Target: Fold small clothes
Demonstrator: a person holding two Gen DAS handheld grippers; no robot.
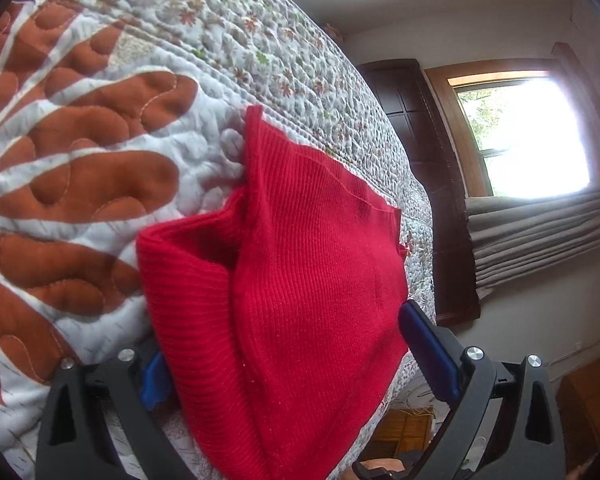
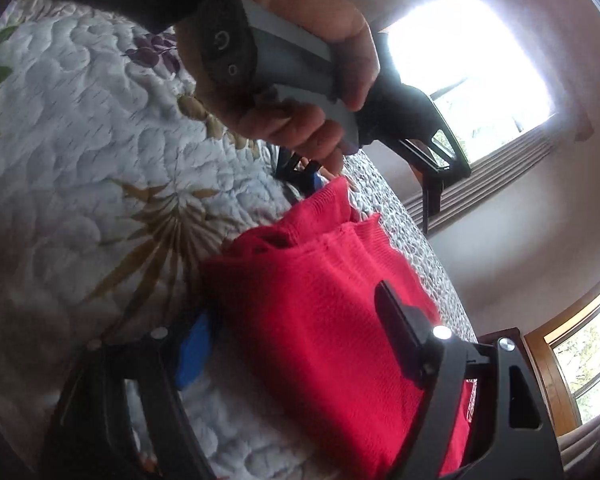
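- Right now my left gripper (image 1: pixel 300 344) has its jaws spread wide, the red knit garment (image 1: pixel 300 260) bunched between its blue pads and draping forward over them; whether they pinch it I cannot tell.
- My right gripper (image 2: pixel 296 332) is spread too, the same red knit lying between the fingers, one blue pad (image 2: pixel 194 350) just beside its edge.
- Underneath, the garment rests partly folded on the floral quilt (image 1: pixel 100 160) of the bed, near its edge.
- From the right wrist view, my left hand (image 2: pixel 300 80) grips the other tool's handle above the far end of the garment.
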